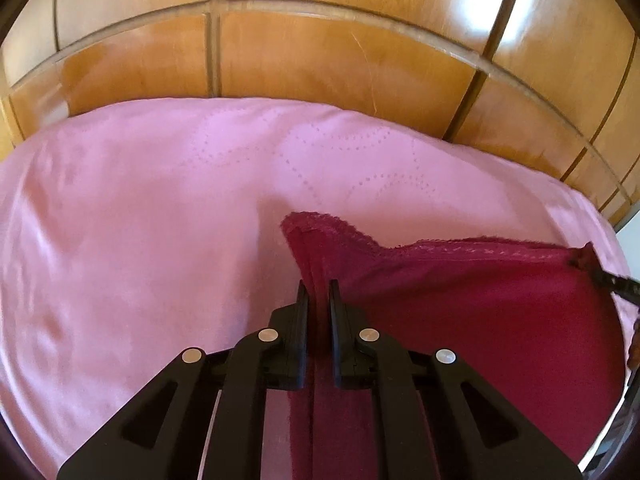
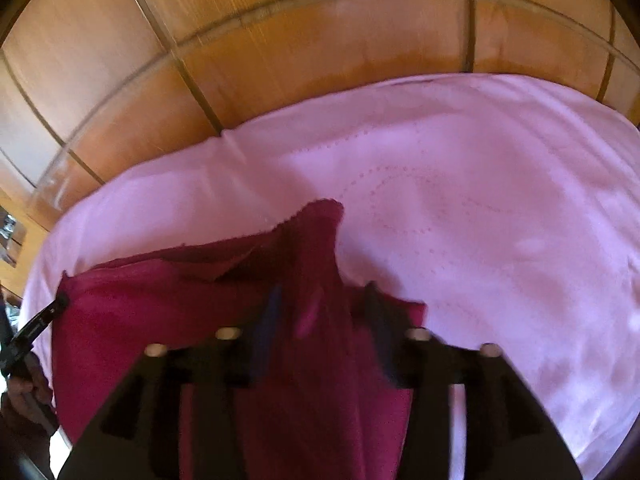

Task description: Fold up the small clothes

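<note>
A dark red garment with a lace edge is held stretched above a pink bedspread. My left gripper is shut on one corner of it, the cloth bunched between the fingers. My right gripper shows in the left wrist view at the far right, holding the other corner. In the right wrist view the garment drapes between my right gripper's fingers, which sit wider apart with cloth between them; the view is blurred. My left gripper shows at the left there, on the garment's far corner.
The pink bedspread covers the whole surface below. A wooden panelled wardrobe stands right behind the bed's far edge and also shows in the right wrist view.
</note>
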`<state>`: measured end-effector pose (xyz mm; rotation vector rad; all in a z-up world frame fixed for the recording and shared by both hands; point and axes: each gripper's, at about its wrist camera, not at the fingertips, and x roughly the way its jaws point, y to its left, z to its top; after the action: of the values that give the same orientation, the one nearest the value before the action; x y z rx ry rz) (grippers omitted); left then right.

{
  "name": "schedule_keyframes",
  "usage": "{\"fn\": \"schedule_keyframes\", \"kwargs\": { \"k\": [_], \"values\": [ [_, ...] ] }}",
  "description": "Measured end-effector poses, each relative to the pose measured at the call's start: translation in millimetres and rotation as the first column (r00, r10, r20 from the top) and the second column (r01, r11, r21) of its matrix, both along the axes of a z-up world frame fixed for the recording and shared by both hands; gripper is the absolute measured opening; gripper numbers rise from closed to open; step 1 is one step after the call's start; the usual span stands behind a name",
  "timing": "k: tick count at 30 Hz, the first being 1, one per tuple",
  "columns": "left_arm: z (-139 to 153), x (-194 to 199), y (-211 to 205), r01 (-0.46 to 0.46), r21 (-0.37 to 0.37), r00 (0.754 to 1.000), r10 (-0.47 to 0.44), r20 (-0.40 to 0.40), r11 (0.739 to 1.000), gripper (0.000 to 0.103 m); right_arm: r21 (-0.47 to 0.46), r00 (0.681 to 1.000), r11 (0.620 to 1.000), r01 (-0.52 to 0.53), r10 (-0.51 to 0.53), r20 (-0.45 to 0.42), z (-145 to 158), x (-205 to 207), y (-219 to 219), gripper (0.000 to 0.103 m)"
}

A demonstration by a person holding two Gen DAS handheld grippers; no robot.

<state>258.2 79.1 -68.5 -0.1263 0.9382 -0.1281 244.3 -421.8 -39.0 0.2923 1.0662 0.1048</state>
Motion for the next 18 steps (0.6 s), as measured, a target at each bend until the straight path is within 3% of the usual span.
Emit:
{"fn": "schedule_keyframes", "kwargs": {
  "k": [4, 8, 13, 16, 18],
  "values": [
    [28, -34, -3, 0.033, -0.003, 0.994, -0.033, 0.104, 0.999, 0.007, 0.054, 0.999, 0.998, -0.025, 0.022, 0.042, 23, -55, -22, 0.045],
    [42, -79, -24, 0.146, -0.03, 0.979, -0.14, 0.149, 0.989, 0.007, 0.097, 0.999, 0.994, -0.041, 0.038, 0.034, 31, -107, -40, 0.044],
    [36, -122, -60, 0.258, -0.004, 0.956, -0.255, 0.142, 0.966, 0.007, 0.149, 0.995, 0.984, -0.095, 0.096, 0.003, 24, -168, -36, 0.044],
    [26, -136, -79, 0.304, -0.001, 0.947, -0.302, 0.111, 0.953, 0.007, 0.177, 0.995, 0.98, -0.092, 0.096, -0.009, 11, -177, -30, 0.044],
    [20, -144, -89, 0.315, 0.011, 0.945, -0.314, 0.094, 0.949, 0.007, 0.204, 0.997, 0.976, -0.073, 0.078, -0.015, 1, -175, -27, 0.026]
  ]
}}
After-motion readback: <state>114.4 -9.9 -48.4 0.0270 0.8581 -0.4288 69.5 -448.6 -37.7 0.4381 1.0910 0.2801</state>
